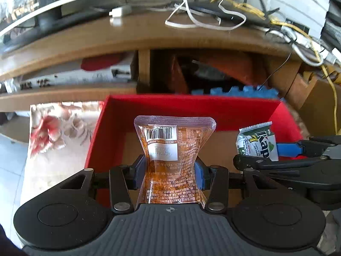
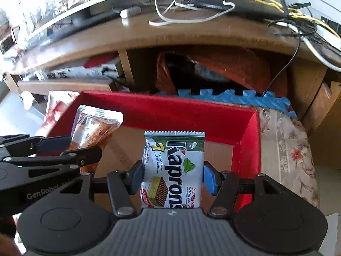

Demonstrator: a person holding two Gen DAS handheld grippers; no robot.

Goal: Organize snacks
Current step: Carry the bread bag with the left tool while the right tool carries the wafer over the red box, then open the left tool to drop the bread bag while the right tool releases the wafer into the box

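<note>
Two grippers, each with a snack clamped in it, both hanging over the same red box (image 1: 223,115).

Left gripper (image 1: 170,176) has its blue pads squeezed onto a clear pouch (image 1: 173,147) of orange-brown stuff. The pouch is pinched hard at the waist, so it looks like an hourglass, with its barcode label facing the camera and its sealed top edge pointing toward the box's far wall.

Right gripper (image 2: 172,180) is closed on a white and green Kaprons wafer pack (image 2: 174,168), held upright-ish between the pads, crimped edge toward the far wall. In the left view that same pack shows over by the box's right side, and in the right view the pouch shows near the left wall, so the two sit side by side, apart, not touching.

Box floor looks like plain brown cardboard (image 2: 217,149), with nothing lying on the bits I can see. The box sits on a flowery cloth (image 2: 294,153), in front of a wooden desk (image 1: 138,34) with a mess of cables (image 1: 191,17) on top. Blue foam mat (image 2: 245,100) is just behind the box.
</note>
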